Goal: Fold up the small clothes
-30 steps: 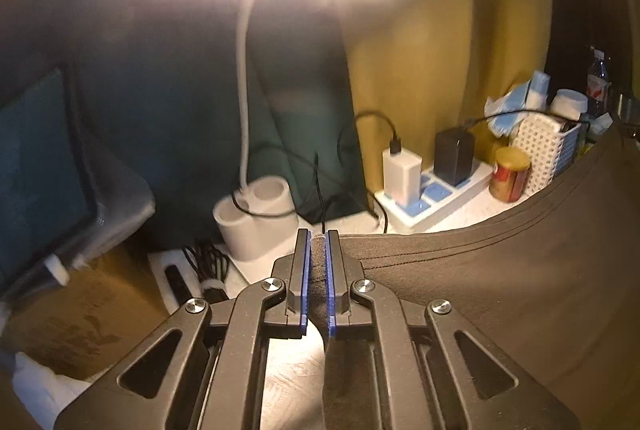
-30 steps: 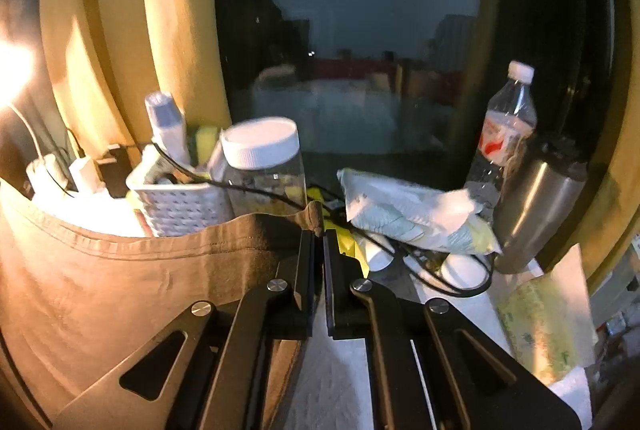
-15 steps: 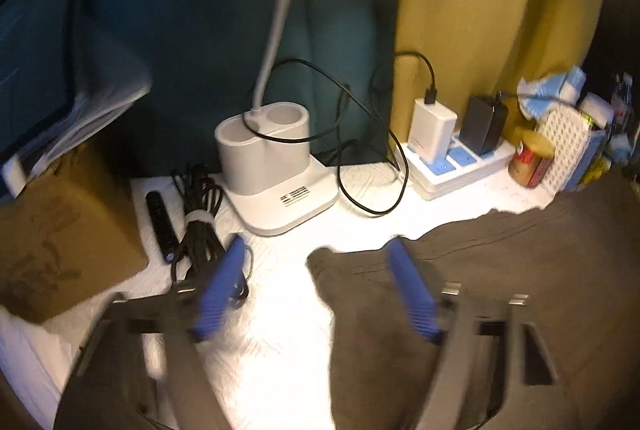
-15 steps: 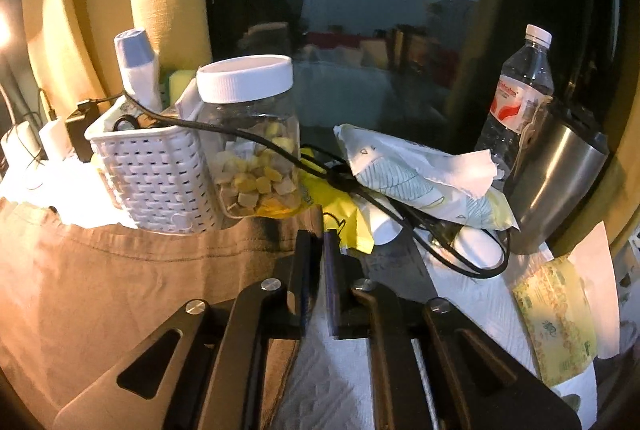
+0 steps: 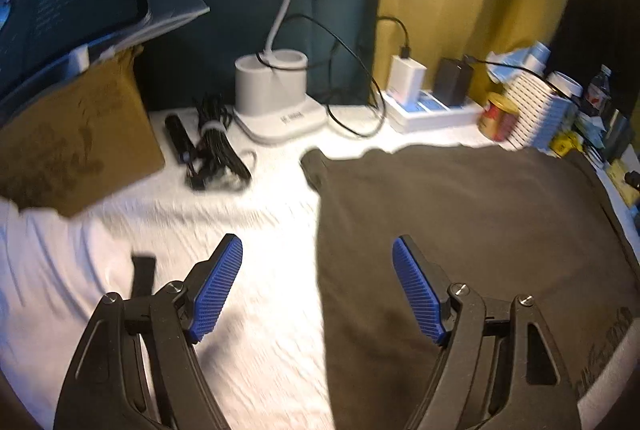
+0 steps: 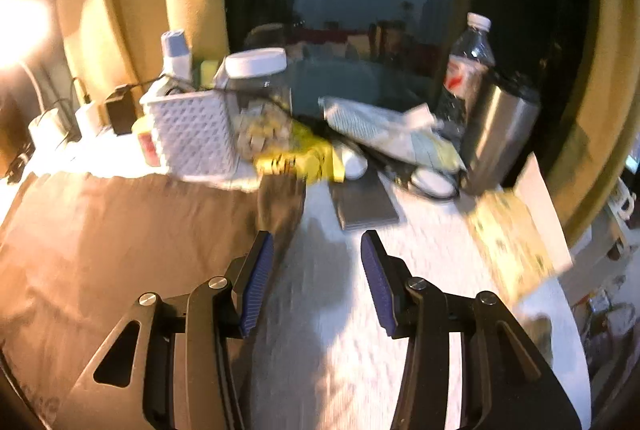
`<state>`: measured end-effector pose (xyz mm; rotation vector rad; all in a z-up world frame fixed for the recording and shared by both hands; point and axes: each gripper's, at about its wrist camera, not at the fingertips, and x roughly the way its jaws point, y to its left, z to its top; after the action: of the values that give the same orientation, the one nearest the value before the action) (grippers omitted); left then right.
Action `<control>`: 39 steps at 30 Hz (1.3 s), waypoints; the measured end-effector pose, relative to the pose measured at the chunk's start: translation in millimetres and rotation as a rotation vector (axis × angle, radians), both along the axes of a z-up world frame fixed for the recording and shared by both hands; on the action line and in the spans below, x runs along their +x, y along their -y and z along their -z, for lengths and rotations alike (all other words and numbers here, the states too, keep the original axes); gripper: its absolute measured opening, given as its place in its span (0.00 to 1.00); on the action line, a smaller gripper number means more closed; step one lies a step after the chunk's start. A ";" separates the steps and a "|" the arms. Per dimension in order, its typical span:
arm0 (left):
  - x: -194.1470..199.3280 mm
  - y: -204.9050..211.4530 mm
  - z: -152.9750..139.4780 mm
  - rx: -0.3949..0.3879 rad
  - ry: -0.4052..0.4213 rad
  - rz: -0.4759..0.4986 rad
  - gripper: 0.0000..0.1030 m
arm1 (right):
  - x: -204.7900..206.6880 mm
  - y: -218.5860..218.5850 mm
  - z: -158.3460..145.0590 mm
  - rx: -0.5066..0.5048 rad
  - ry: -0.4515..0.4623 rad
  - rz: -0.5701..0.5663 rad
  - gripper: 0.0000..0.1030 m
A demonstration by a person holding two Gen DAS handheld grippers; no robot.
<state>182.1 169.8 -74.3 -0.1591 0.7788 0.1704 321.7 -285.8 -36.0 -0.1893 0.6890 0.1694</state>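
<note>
A dark brown garment (image 5: 460, 230) lies spread flat on the white cloth-covered table (image 5: 260, 230). In the left wrist view my left gripper (image 5: 318, 286) is open and empty, above the garment's left edge. The garment's far left corner (image 5: 314, 162) lies ahead of it. In the right wrist view the same garment (image 6: 120, 230) fills the left side, lit orange. My right gripper (image 6: 318, 272) is open and empty, just above the table beside the garment's right corner (image 6: 280, 198).
Along the back stand a white lamp base (image 5: 276, 94), a coiled black cable (image 5: 214, 146), a power strip with chargers (image 5: 428, 106), a cardboard box (image 5: 72, 146) and a white basket (image 6: 192, 138). A jar (image 6: 260, 90), water bottle (image 6: 468, 70), steel tumbler (image 6: 500, 134) and papers (image 6: 520, 230) crowd the right.
Both grippers were shut on the garment's top corners and held it up. They lowered it onto the table, opened and let go; the left opened first, then the right.
</note>
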 end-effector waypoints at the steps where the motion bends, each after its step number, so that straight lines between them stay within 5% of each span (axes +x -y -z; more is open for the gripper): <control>1: -4.7 3.7 0.8 -0.008 -0.002 0.005 0.75 | -8.3 1.4 0.5 0.005 -0.005 0.000 0.47; 20: -92.8 47.3 15.0 -0.081 -0.027 0.052 0.75 | -145.8 -3.5 22.4 0.076 -0.093 -0.102 0.46; 24: -110.8 47.7 18.0 -0.072 -0.044 0.038 0.75 | -157.9 -7.1 26.4 0.089 -0.105 -0.125 0.25; 33: -137.4 56.7 35.5 -0.034 -0.098 0.059 0.75 | -167.3 -0.9 48.7 0.085 -0.175 -0.144 0.23; 36: -135.8 59.0 41.1 -0.044 -0.115 0.056 0.75 | -168.9 3.0 53.9 0.101 -0.185 -0.152 0.04; 39: -134.0 61.8 41.7 -0.036 -0.120 0.056 0.75 | -169.8 15.2 49.2 0.136 -0.166 -0.140 0.04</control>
<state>48.1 108.0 -116.0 -0.1624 0.9049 0.1134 151.9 -300.9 -85.2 -0.0940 0.8266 0.3684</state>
